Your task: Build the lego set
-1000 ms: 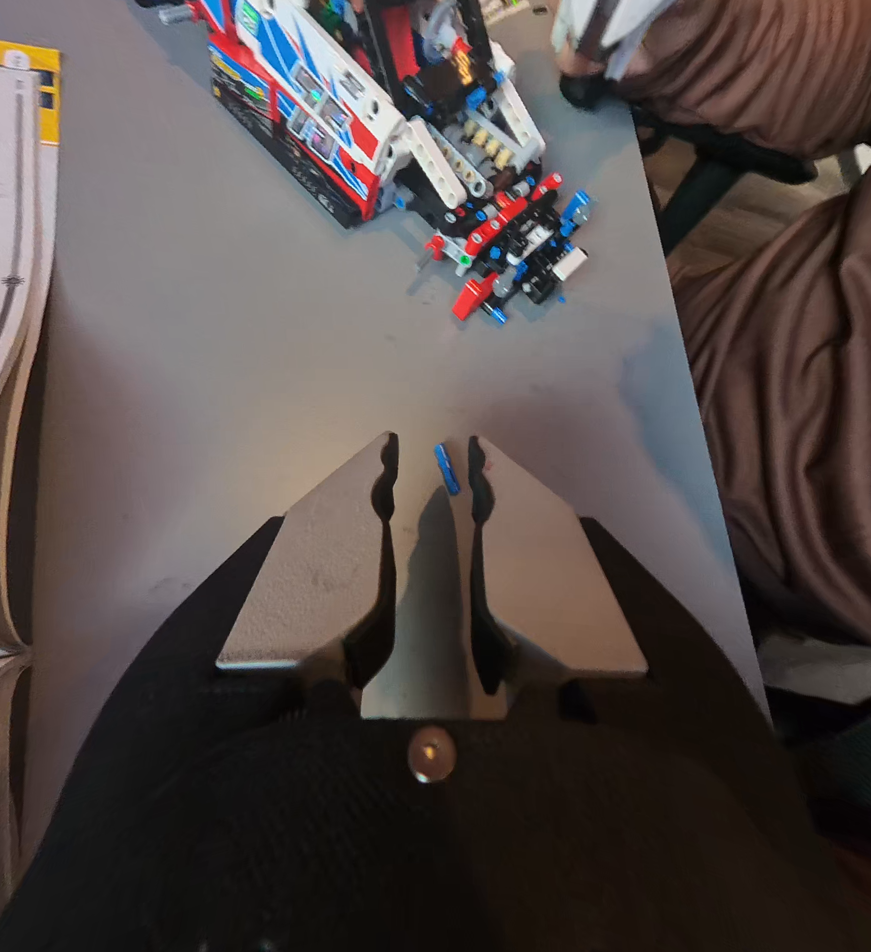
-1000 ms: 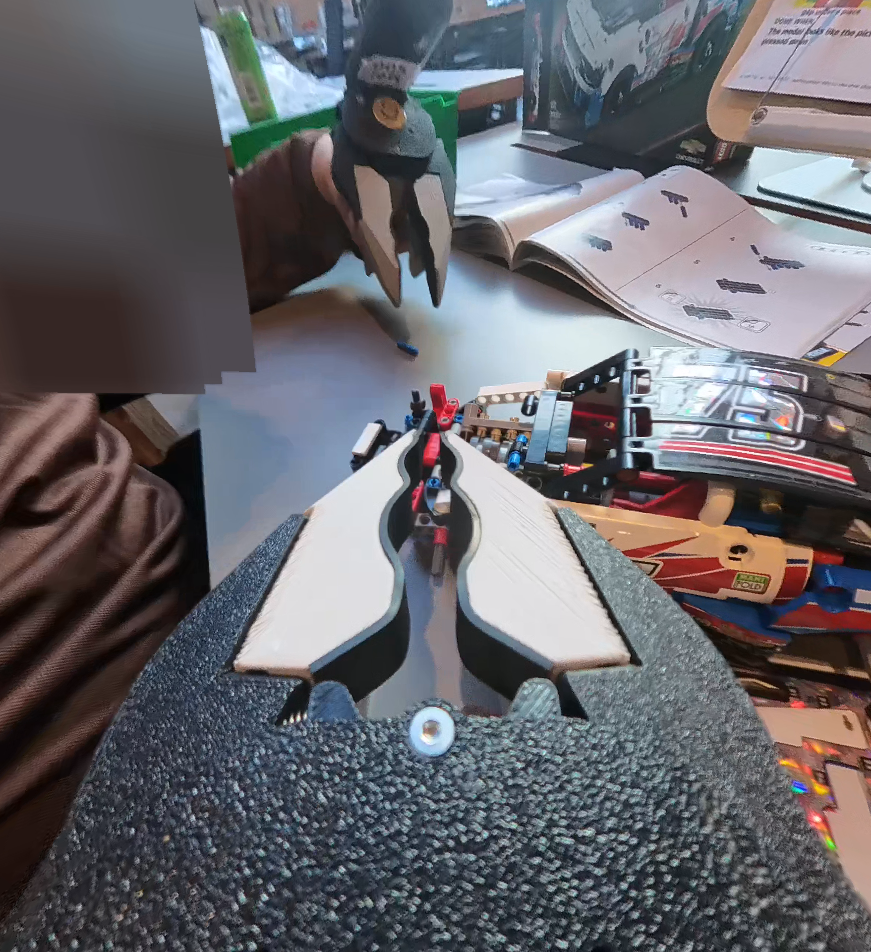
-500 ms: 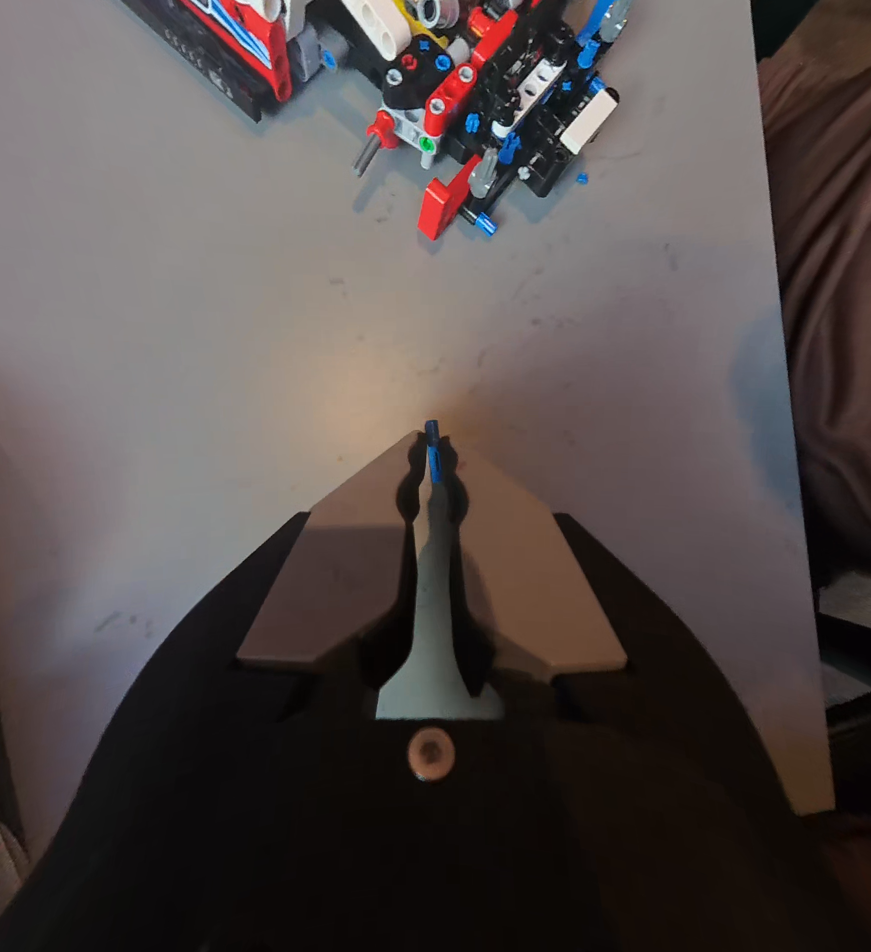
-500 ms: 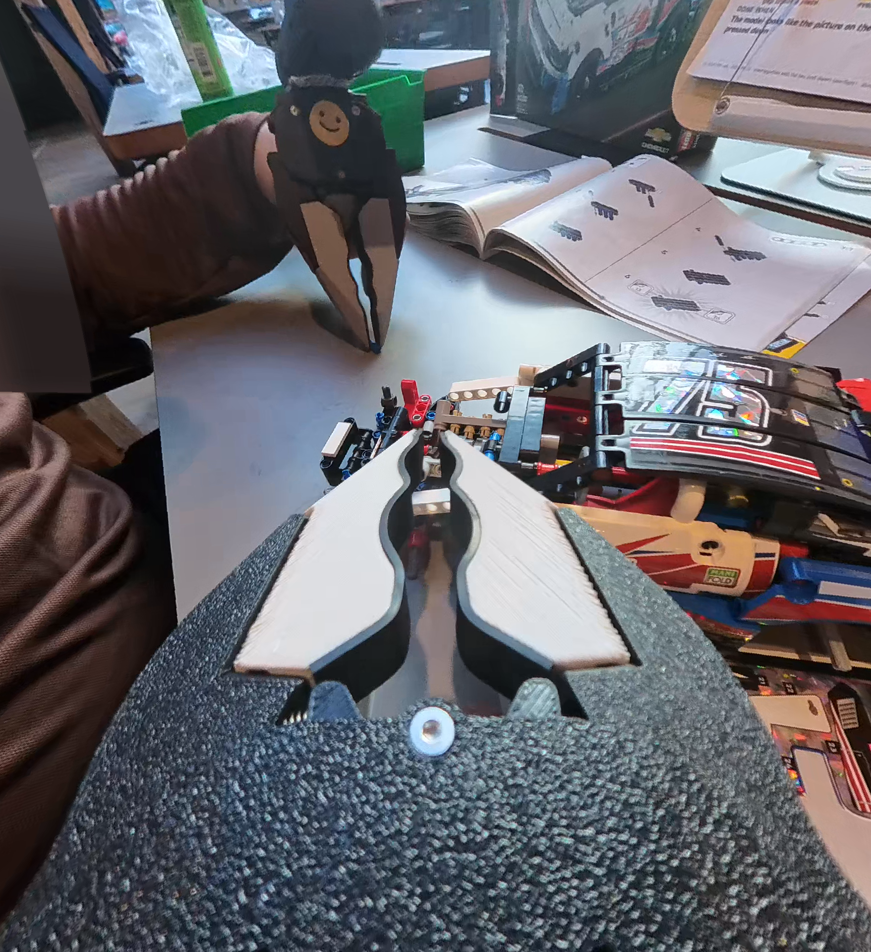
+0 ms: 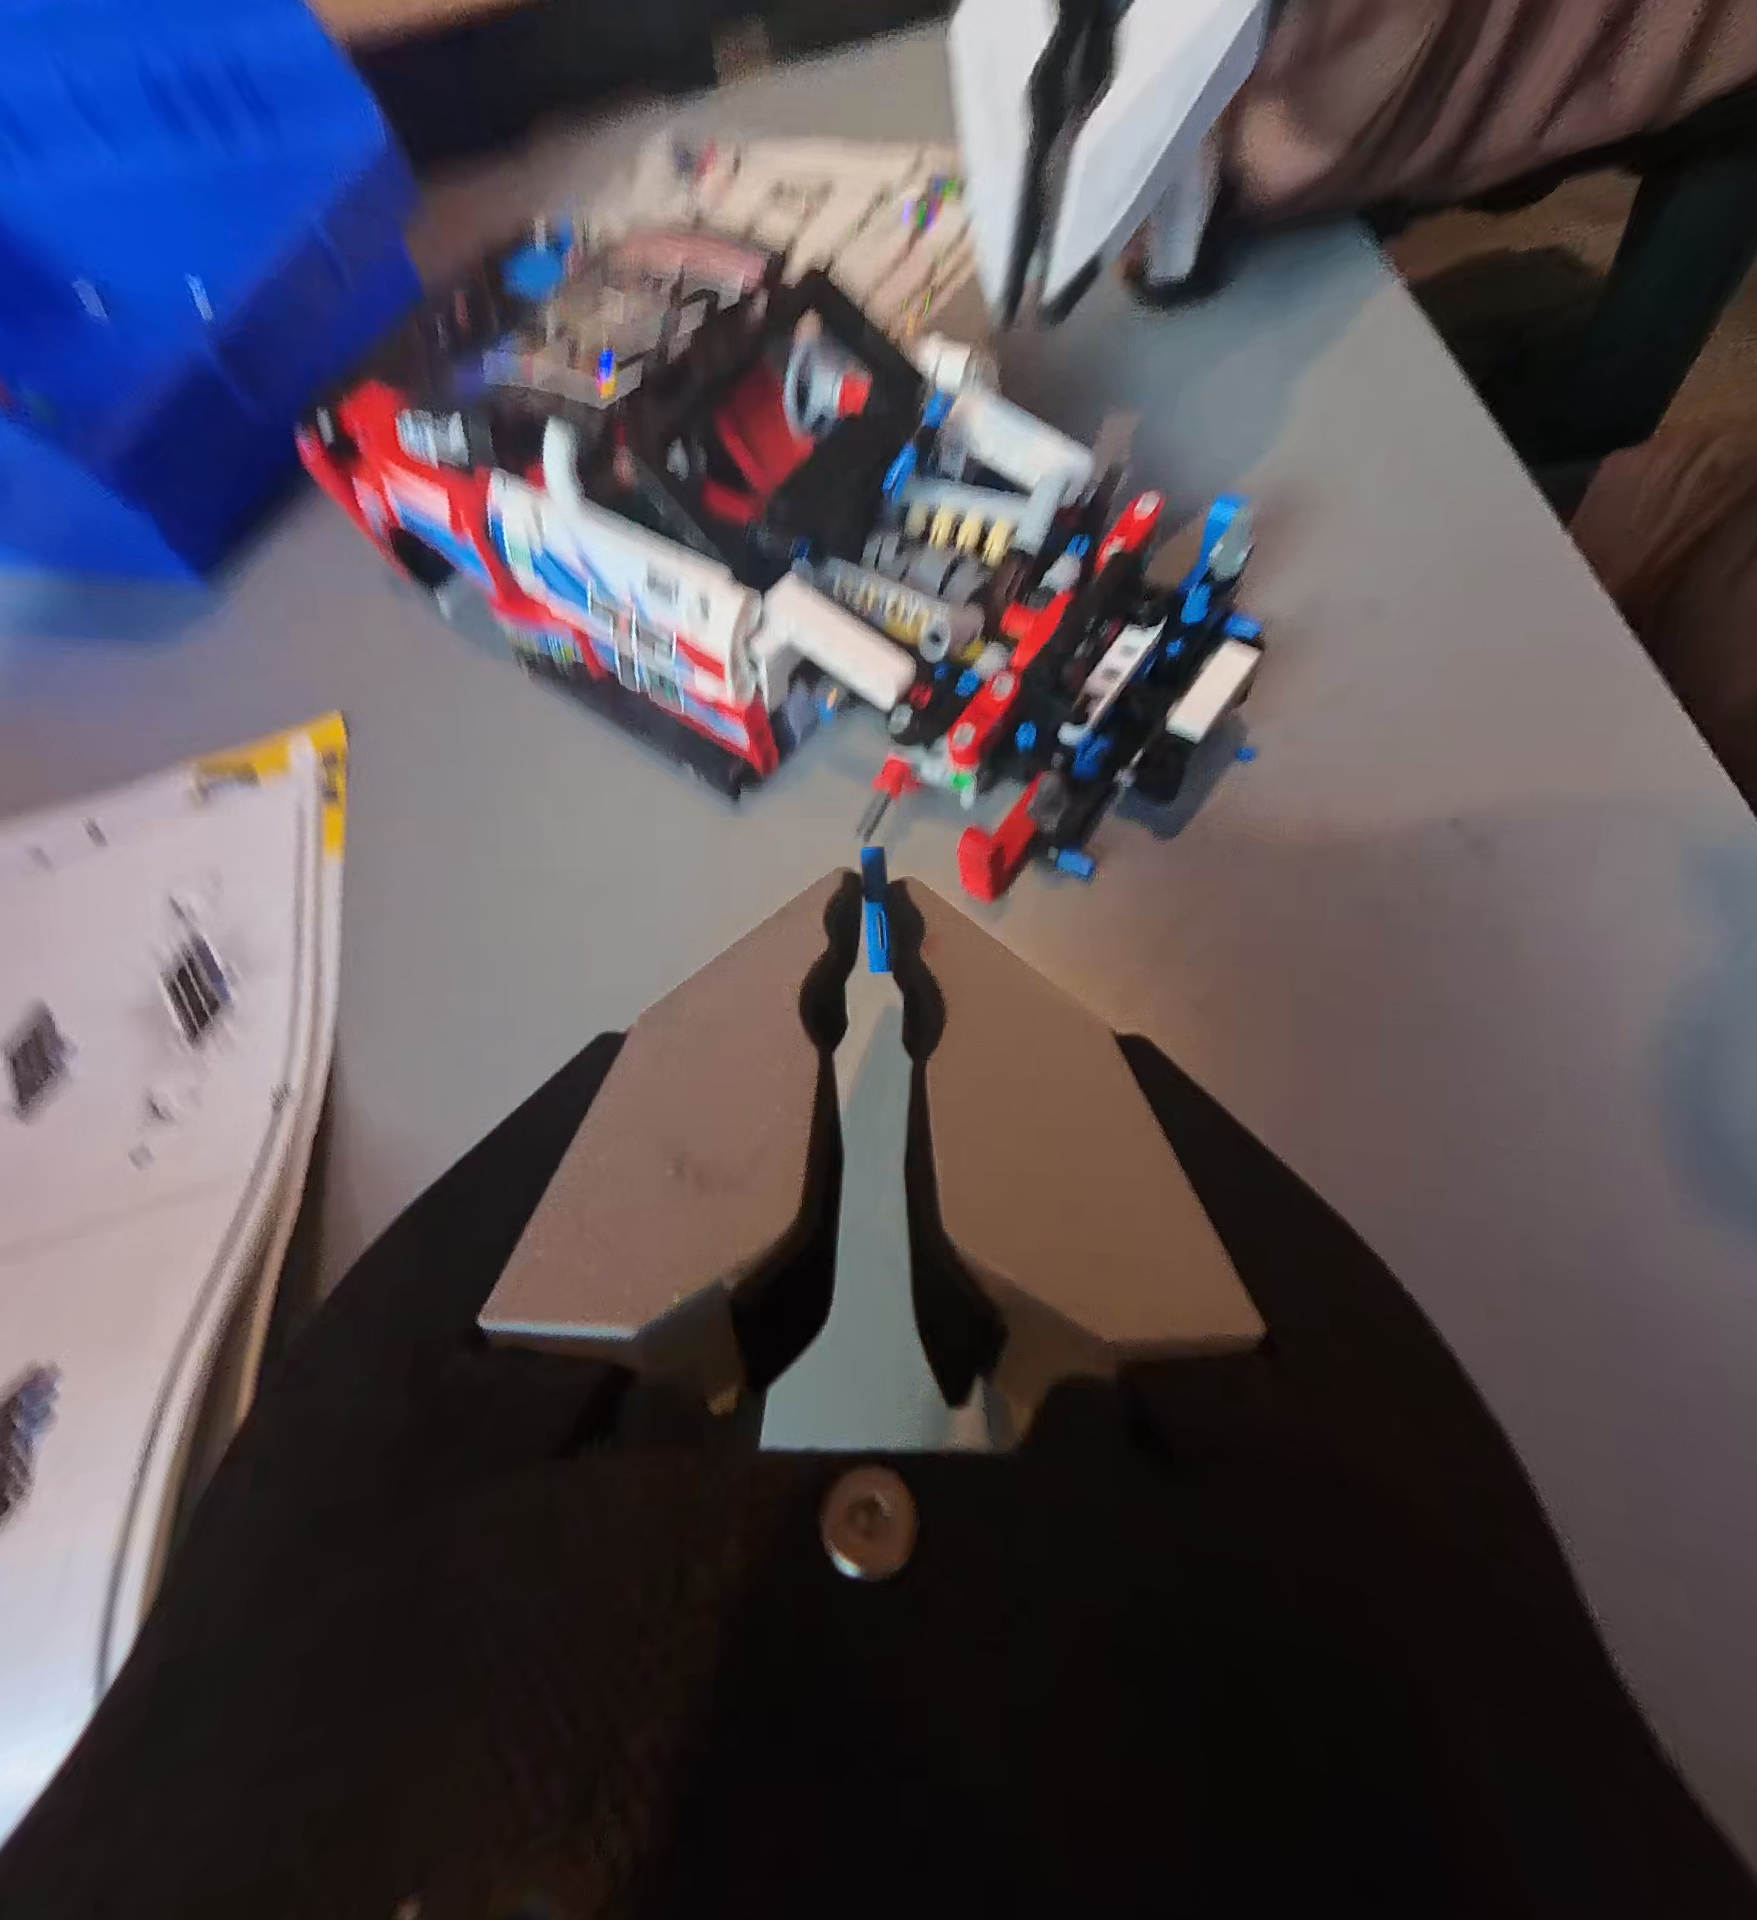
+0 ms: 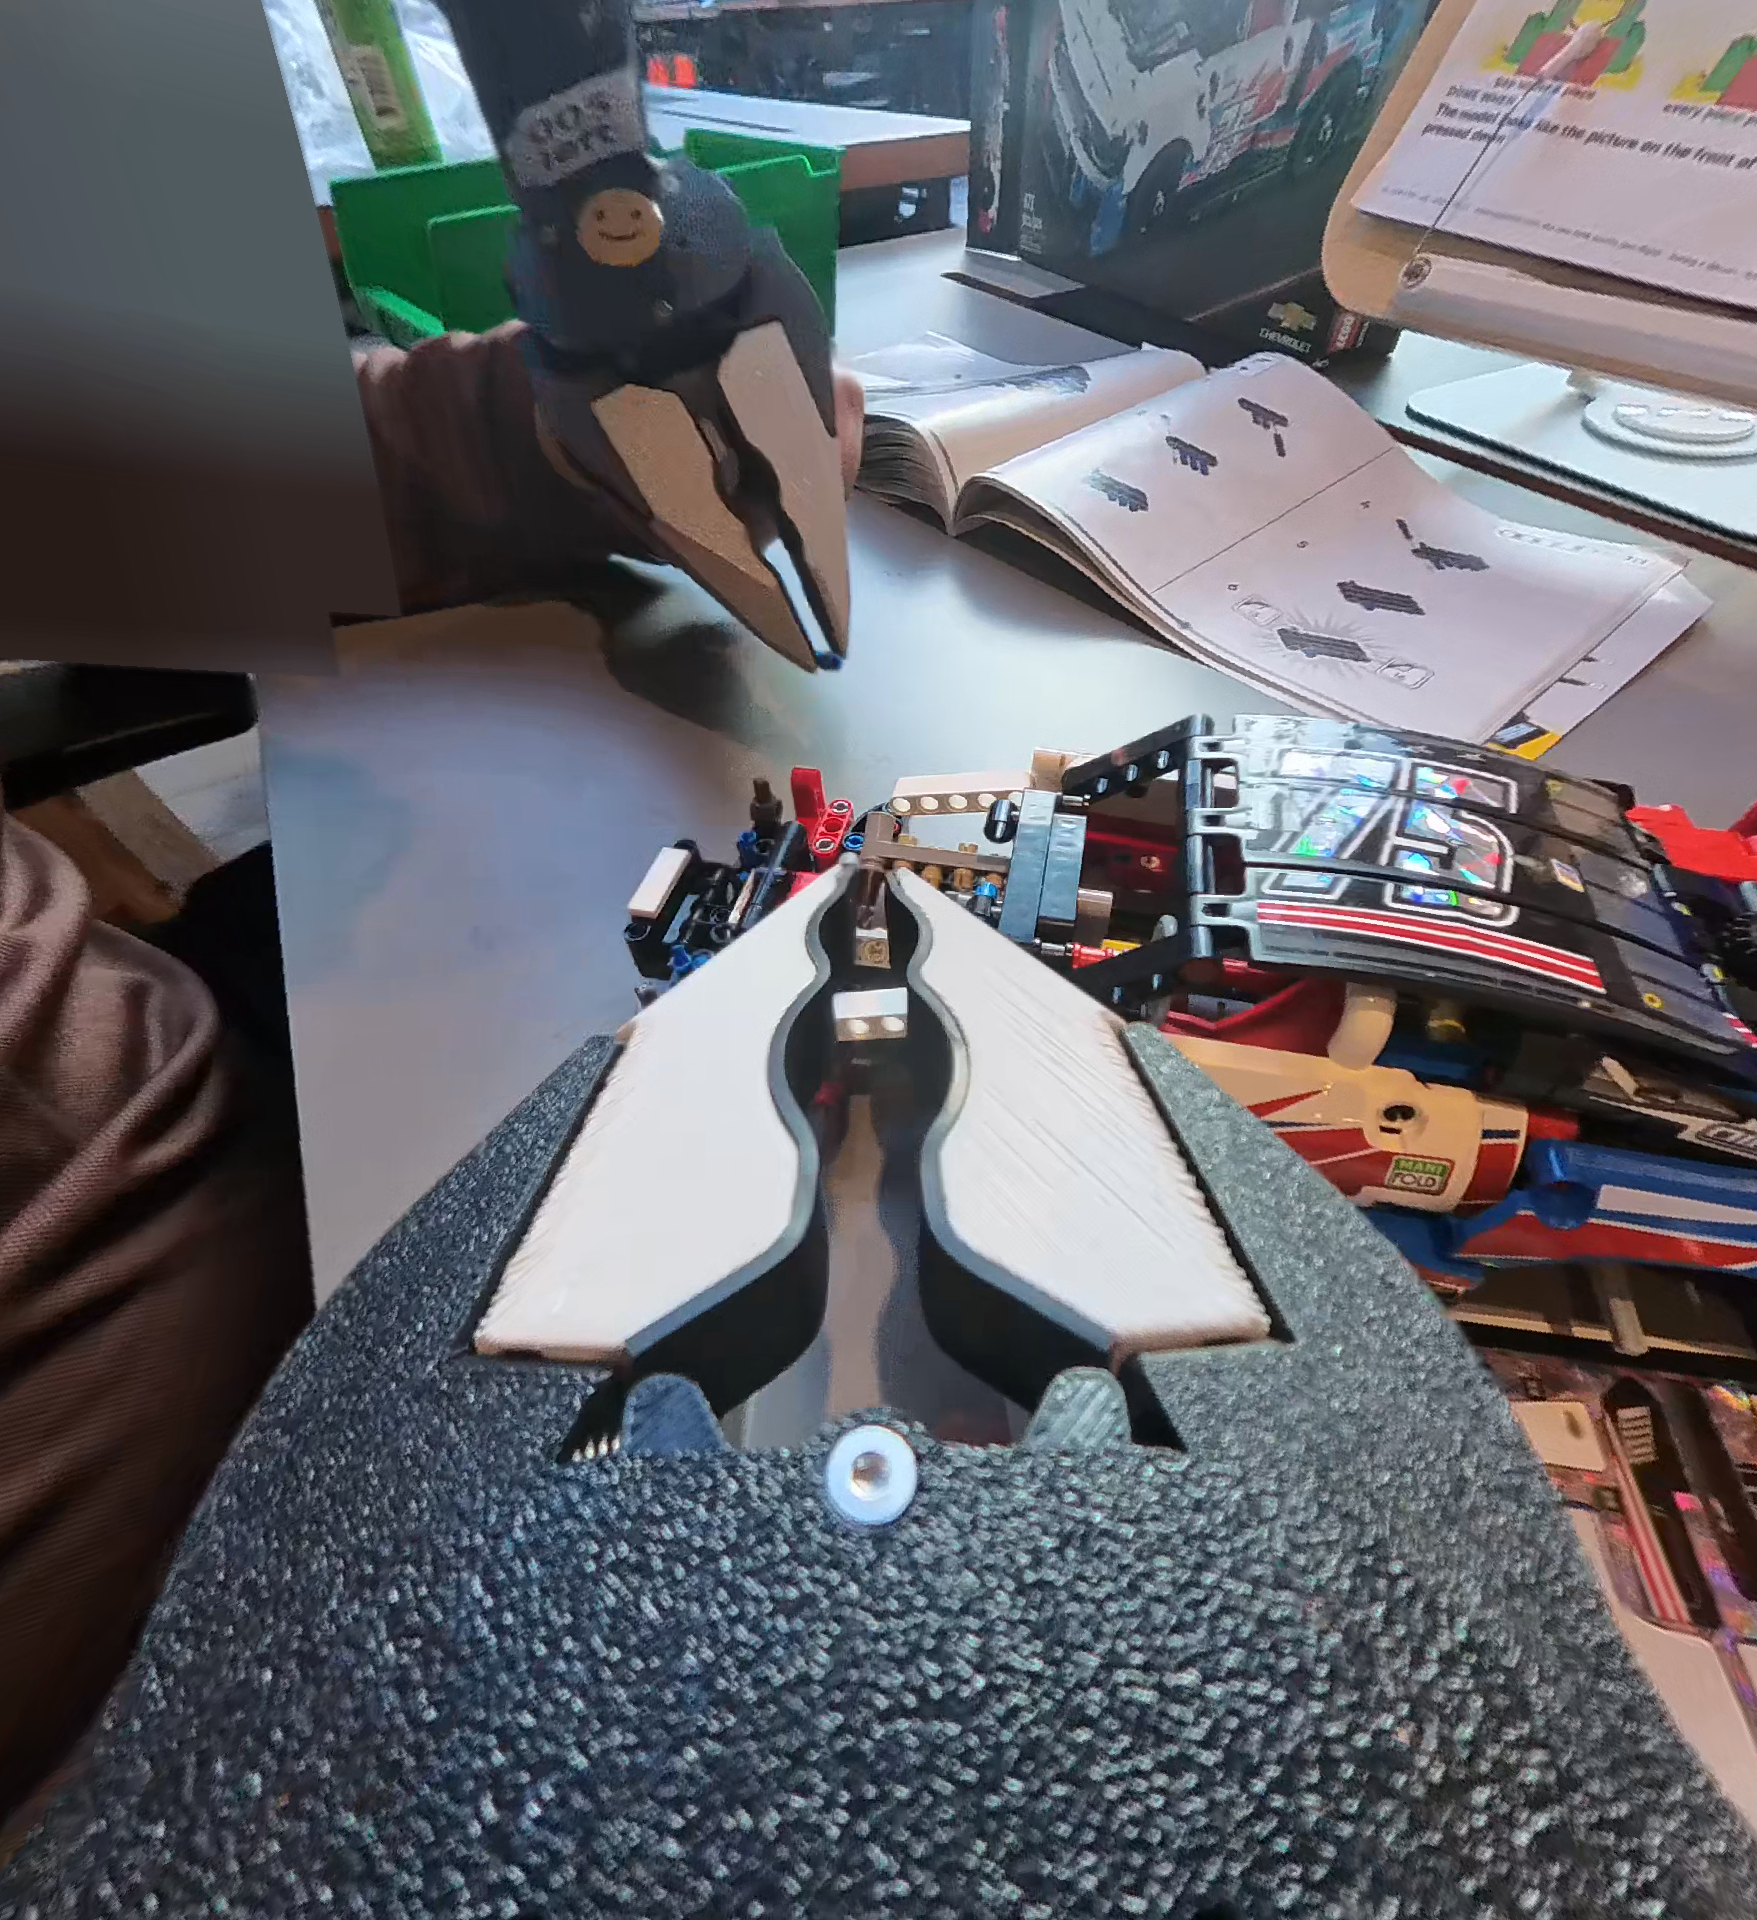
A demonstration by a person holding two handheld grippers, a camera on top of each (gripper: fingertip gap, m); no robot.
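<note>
L gripper (image 5: 876, 896) pinching small blue pin (image 5: 874, 920), R gripper (image 6: 866, 871) nosed into the lego car's (image 6: 1373, 935) front end

L: jaws nearly together, blue pin clamped at the tips, held above grey worktop (image 5: 1373, 1039); car sits just past the tips at 12-1 o'clock, open instruction booklet (image 5: 105, 1091) at 9, blurred blue box (image 5: 126, 260) at 11. R: jaws a narrow gap apart around a tan piece (image 6: 869, 1013) of the car's front; can't tell if they actually grip it. From R view, L gripper hangs at 11 o'clock, tip w/ pin just off the worktop
</note>
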